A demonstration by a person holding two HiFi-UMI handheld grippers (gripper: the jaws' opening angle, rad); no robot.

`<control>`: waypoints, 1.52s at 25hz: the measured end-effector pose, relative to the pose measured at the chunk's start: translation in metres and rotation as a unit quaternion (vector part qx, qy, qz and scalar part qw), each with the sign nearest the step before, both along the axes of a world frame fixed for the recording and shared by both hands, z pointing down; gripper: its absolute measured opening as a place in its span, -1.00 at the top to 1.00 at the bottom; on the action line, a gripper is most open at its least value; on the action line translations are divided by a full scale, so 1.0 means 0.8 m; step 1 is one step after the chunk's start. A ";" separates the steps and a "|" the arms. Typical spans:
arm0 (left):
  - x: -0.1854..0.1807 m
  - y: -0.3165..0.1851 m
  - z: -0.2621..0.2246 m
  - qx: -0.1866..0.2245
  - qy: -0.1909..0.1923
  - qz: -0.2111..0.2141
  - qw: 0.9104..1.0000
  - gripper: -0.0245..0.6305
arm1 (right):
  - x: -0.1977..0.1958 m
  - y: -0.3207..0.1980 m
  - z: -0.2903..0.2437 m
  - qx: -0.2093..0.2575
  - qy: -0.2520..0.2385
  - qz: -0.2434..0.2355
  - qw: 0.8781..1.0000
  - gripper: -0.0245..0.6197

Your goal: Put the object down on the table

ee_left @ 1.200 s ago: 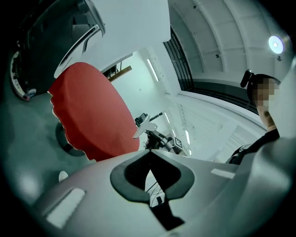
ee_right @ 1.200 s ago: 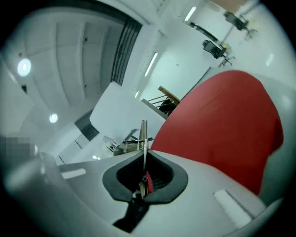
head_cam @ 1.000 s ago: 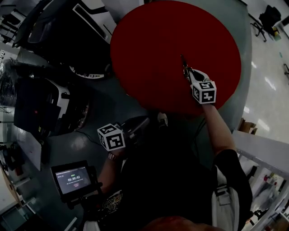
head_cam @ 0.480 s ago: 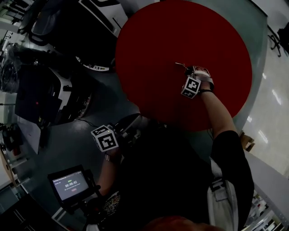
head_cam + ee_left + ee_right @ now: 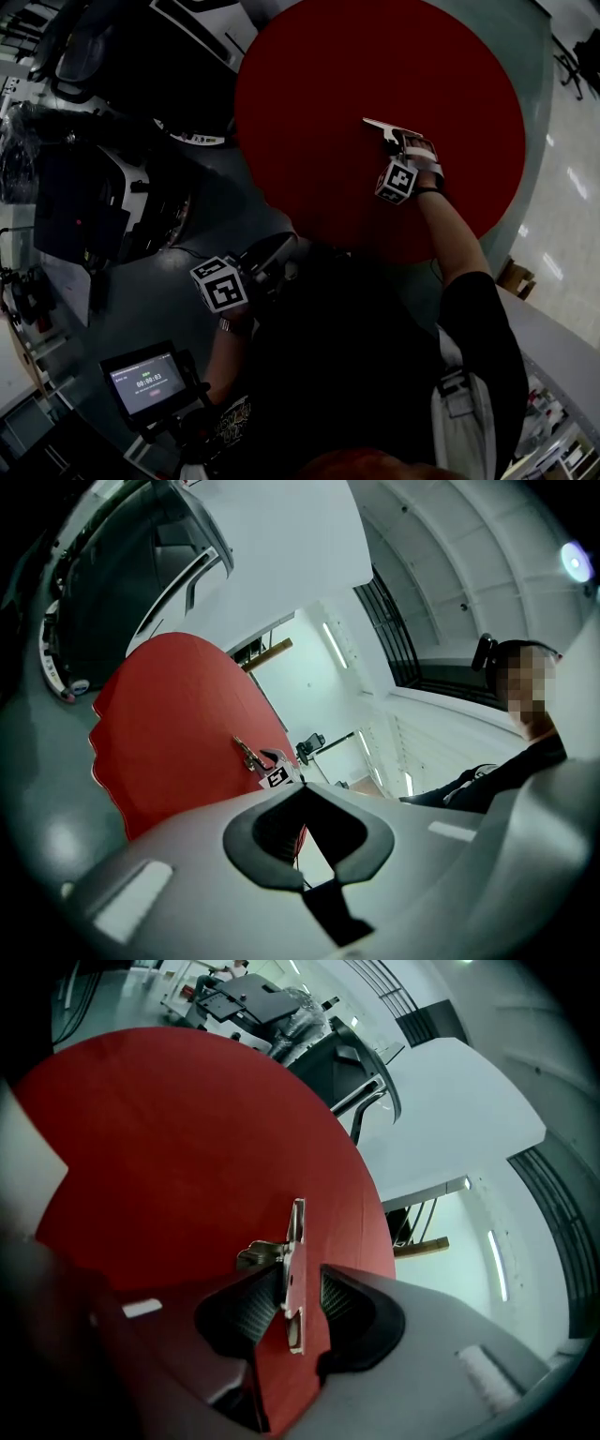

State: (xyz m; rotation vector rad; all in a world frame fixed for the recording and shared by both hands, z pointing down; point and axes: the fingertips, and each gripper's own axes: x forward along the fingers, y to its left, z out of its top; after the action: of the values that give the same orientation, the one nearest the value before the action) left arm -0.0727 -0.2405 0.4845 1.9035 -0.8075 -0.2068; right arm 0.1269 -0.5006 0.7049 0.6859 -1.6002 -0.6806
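Observation:
A thin pale strip with a small metal clip, the object, lies low over the round red table and points up-left from my right gripper. In the right gripper view the object stands edge-on between the pads, with red table showing on its right side. The right gripper has just been opening and is open around the object. My left gripper hangs off the table's near-left edge. In its own view the left gripper has its tips together, with nothing in them.
Dark machines and cases crowd the floor left of the table. A small screen with a timer sits at the lower left. In the left gripper view a person shows at the right, and the right gripper's marker cube sits over the table.
The right hand has sunk toward the table and rolled over, so the marker cube faces another way and the object lies flatter. The left gripper shifted slightly.

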 end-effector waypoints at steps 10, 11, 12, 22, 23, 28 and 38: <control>-0.012 0.044 -0.012 0.029 0.008 0.079 0.996 0.87 | -0.009 0.151 -0.083 -0.061 -0.263 0.163 0.949 0.91; -0.014 0.050 -0.016 0.038 0.000 0.085 0.996 0.87 | -0.024 0.173 -0.106 -0.098 -0.368 0.200 0.903 0.91; -0.017 0.055 -0.021 0.047 -0.008 0.090 0.995 0.87 | -0.042 0.196 -0.132 -0.141 -0.476 0.229 0.837 0.91; -0.022 0.123 -0.008 0.067 -0.007 0.131 0.989 0.88 | -0.191 0.465 -0.355 -0.310 -0.801 0.163 0.485 0.91; -0.016 0.133 -0.005 0.063 -0.002 0.145 0.987 0.88 | -0.194 0.482 -0.358 -0.303 -0.801 0.163 0.489 0.91; 0.012 0.173 -0.011 0.065 0.003 0.210 0.976 0.88 | -0.188 0.540 -0.368 -0.263 -0.812 0.162 0.496 0.92; 0.067 0.215 -0.052 0.111 -0.004 0.226 0.968 0.88 | -0.155 0.585 -0.399 -0.263 -0.809 0.130 0.509 0.92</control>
State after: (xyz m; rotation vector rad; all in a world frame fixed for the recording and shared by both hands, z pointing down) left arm -0.0188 -0.0682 0.4429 2.2461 -0.3458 -0.0057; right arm 0.0026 -0.0327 0.3854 1.1069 -3.0047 1.2037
